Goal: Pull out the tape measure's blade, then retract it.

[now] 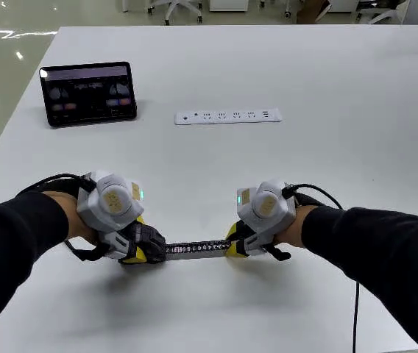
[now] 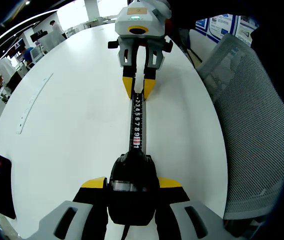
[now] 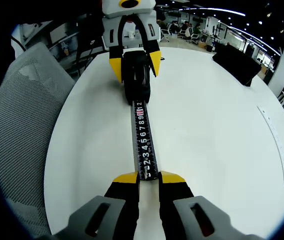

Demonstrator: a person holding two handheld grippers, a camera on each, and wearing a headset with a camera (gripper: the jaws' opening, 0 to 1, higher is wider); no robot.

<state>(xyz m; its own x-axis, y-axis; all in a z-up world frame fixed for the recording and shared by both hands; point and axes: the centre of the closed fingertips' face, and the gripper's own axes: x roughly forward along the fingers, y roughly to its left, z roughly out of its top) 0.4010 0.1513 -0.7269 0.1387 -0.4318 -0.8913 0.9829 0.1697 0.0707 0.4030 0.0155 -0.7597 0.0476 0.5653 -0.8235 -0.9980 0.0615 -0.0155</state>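
progress first: the pull-out looks partly done to my eye. the left gripper (image 2: 132, 183) has its yellow-tipped jaws clamped on the sides of the black tape measure case (image 3: 136, 75), which sits low on the white table (image 1: 305, 73) near the front edge. the right gripper (image 3: 147, 178) has its jaws pinched narrow on the free end of the blade (image 1: 198, 248). the blade runs straight and flat between the two, just above or on the tabletop; i cannot tell which. only a short stretch is out, so i judge the draw could go further or stop here. the whole retract step is left: the blade has to feed back into the case, and i would want it let in slowly, not snapped.

writing next. on the blade, in the right gripper view, i read black numerals 2 through 9, then a red-marked ten, then 11 and 12 at the mouth of the case. the left gripper view shows the same run from the other end. i can make out no brand or label on the case. the tablet (image 1: 87, 93) at the far left shows coloured icons too small to read, and the marks on the white power strip (image 1: 227, 116) are just as unreadable.
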